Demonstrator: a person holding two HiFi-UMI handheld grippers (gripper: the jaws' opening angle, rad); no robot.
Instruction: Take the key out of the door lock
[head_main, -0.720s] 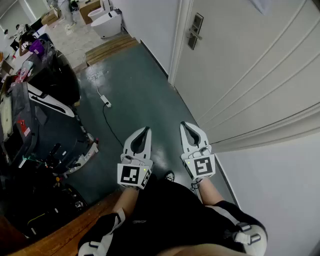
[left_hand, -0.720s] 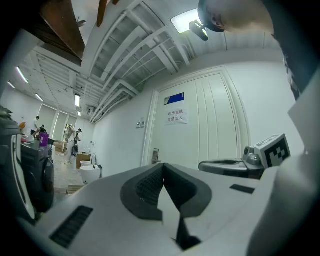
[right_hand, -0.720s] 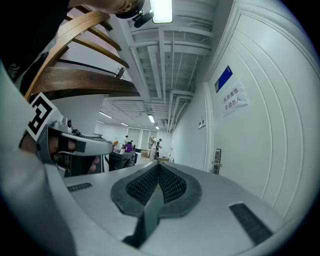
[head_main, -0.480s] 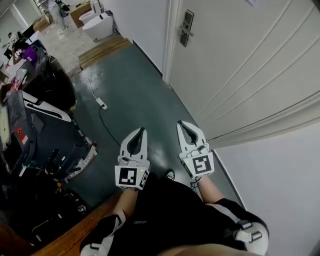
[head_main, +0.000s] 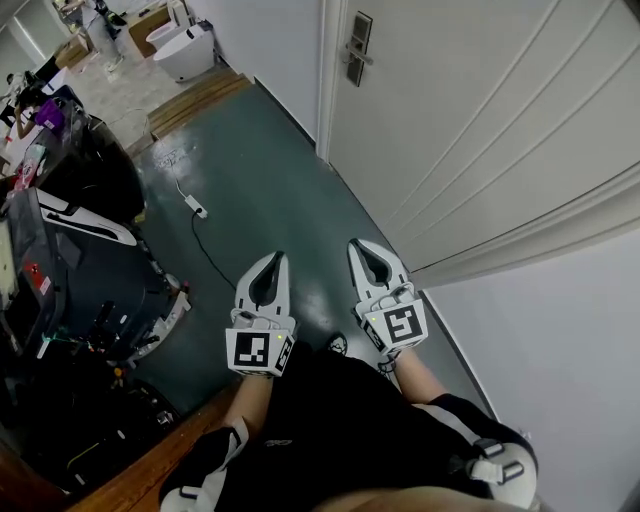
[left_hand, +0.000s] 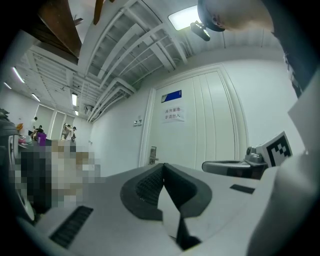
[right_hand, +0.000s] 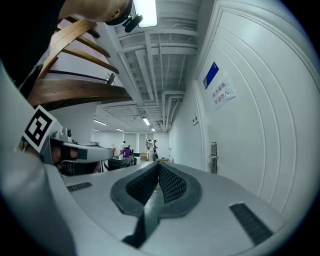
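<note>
A white panelled door fills the upper right of the head view. Its dark lock plate with a lever handle sits far up near the top edge. That lock also appears small in the left gripper view and the right gripper view. A key is too small to make out. My left gripper and right gripper hang side by side above the green floor, well short of the lock. Both are shut with nothing in them, tips together at the left gripper and the right gripper.
A dark machine with cables crowds the left side. A power strip and its cord lie on the floor. Wooden boards and a white toilet stand further back. A white wall is at the right.
The door lock has drifted left and up in the head view as the view shifted. Both grippers keep nearly the same places, still shut.
</note>
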